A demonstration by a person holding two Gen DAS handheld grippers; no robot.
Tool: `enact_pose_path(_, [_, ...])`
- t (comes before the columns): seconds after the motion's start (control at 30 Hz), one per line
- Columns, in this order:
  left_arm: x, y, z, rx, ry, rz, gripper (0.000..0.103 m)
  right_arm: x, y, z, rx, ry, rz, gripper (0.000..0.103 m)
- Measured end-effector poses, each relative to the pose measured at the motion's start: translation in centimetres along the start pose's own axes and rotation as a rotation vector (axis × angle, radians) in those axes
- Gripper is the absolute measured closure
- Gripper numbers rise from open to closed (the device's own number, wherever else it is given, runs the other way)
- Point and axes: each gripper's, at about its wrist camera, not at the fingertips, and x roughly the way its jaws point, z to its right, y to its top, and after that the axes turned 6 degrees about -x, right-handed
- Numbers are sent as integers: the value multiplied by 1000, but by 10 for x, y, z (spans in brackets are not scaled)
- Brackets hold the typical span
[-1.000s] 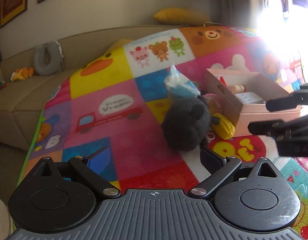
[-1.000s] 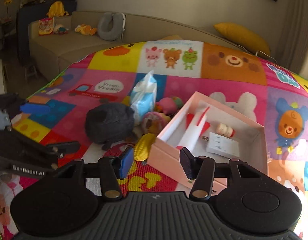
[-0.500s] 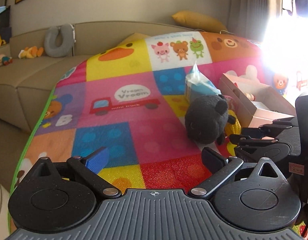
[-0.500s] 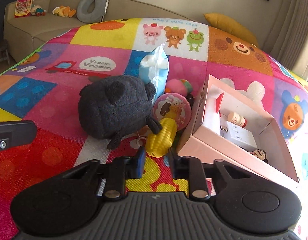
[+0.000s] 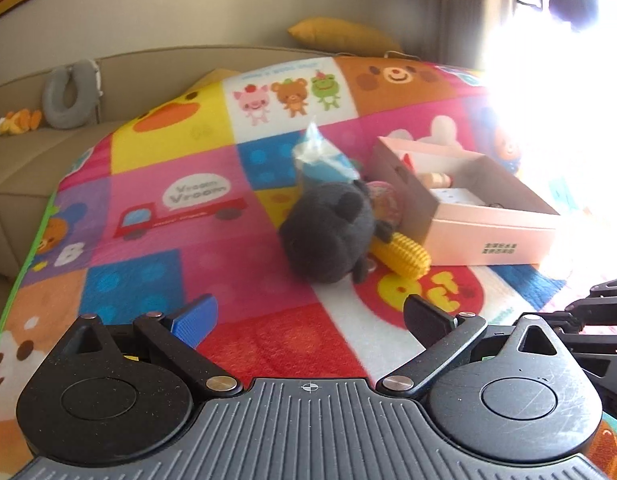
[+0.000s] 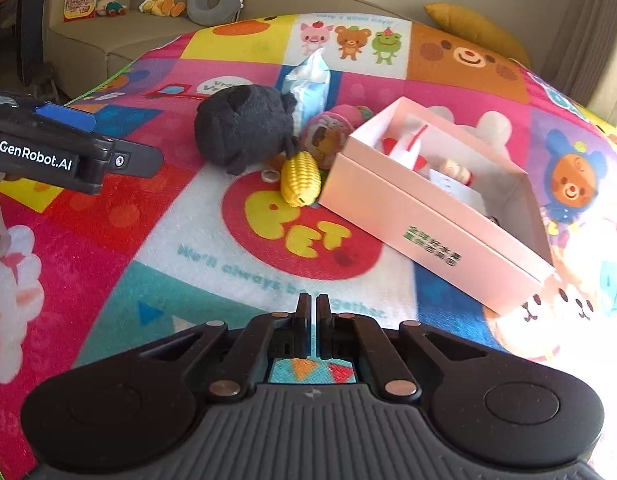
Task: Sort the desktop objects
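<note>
Pink cardboard box [image 6: 436, 220], right of frame, holds a few bits; black plush toy [image 6: 244, 128], yellow knitted corn [image 6: 301, 178] etc. not yet sorted. Left tongs [image 5: 310, 318] wide open, empty; right tongs [image 6: 312, 322] nearly closed w/ nothing held.

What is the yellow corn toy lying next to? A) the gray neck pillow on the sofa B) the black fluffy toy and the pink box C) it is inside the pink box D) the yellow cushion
B: the corn toy lies on the mat between the black fluffy toy and the pink box, close against both, not inside the box.
</note>
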Motion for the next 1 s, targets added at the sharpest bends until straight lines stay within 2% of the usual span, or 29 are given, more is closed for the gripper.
enact_pose_path(0.1, [8,1,28,69,-57,24,2,-3,-10,17,61,-23,8,100])
enact_pose_path(0.17, [17,0,47,133,-83,29,7,-2,-17,30,122,-27,3,98])
enact_pose_path(0.23, [32,-1,69,195,-91,1,38,2,-22,44,189,-21,-5,89])
enact_pose_path(0.27, [39,-1,74,204,-92,-11,38,3,-24,49,219,-23,-7,86])
enact_pose_path(0.4, [72,3,92,208,-30,-44,37,7,-34,66,310,-38,-2,67])
enact_pose_path(0.47, [86,6,94,204,8,-60,40,8,-37,70,331,-31,-1,57])
enact_pose_path(0.53, [93,9,91,196,36,-73,62,9,-38,72,335,-10,-4,44])
enact_pose_path(0.67, [83,8,85,212,38,-68,65,8,-41,73,328,20,-3,37])
enact_pose_path(0.8, [56,0,78,214,-4,-81,66,8,-44,79,349,23,-8,31])
enact_pose_path(0.9, [29,-12,82,242,-79,-97,66,6,-46,84,369,19,-14,29])
enact_pose_path(1.0, [7,-29,96,280,-187,-133,65,4,-47,86,369,-3,-13,26])
